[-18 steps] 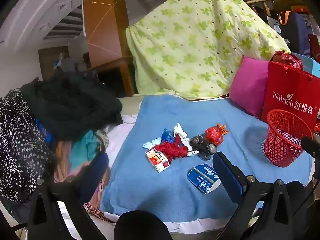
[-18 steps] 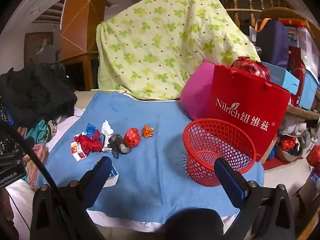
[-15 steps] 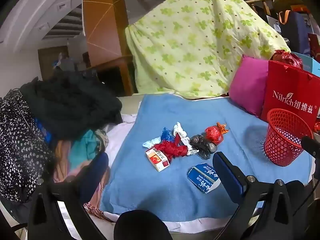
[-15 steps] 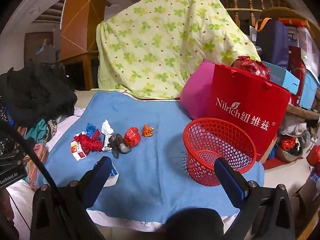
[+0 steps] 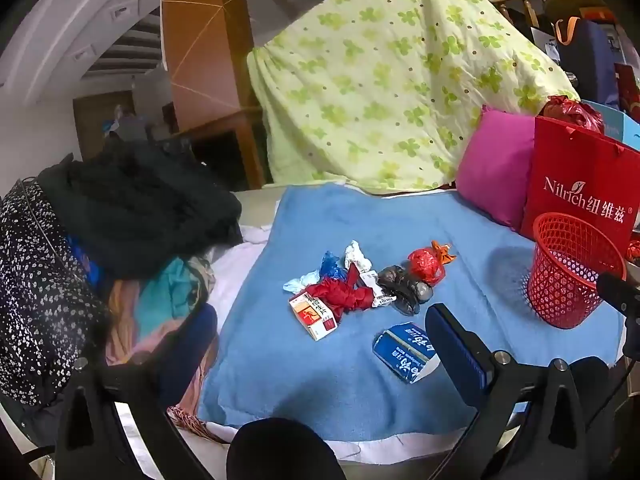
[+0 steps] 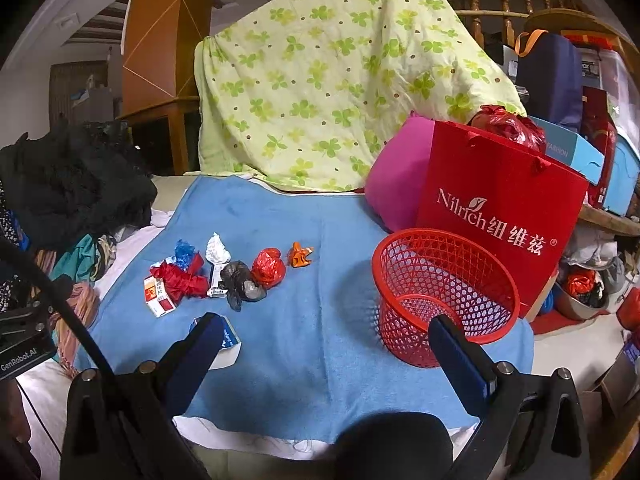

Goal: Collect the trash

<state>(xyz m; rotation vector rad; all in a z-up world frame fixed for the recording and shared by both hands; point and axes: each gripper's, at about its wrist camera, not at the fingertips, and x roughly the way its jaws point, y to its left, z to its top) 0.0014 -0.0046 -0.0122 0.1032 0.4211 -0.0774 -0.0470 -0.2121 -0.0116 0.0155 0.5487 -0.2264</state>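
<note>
Hovering over the near edge of the blue towel [image 5: 352, 392], the left gripper [image 5: 320, 344] has its jaws spread as wide as they go, with nothing between the pads and nothing touched. The right gripper [image 6: 324, 340] hangs the same way, jaws fully apart and empty, its right finger [image 6: 460, 356] in front of the red basket [image 6: 444, 292] without touching it, as far as I can tell from this angle.

The trash lies in a loose cluster on the towel, left of centre: a red-and-white box [image 5: 314, 314] nearest the left, a crumpled red wrapper [image 5: 340, 294] against it, a blue scrap [image 5: 331, 266] and a white wad [image 5: 358, 254] just behind, a dark bag [image 5: 404, 286] to the right, then a red bag [image 5: 426, 264] and an orange scrap [image 5: 442, 250] farthest right. A blue carton [image 5: 404, 348] sits apart, nearer, just beside the left gripper's right finger [image 5: 456, 344].

The basket stands upright on the towel's right side, well apart from the cluster, with a red shopping bag [image 6: 500, 208] just behind it and a pink cushion [image 6: 396, 172] to that bag's left. A pile of clothes [image 5: 132, 216] fills the far left.
</note>
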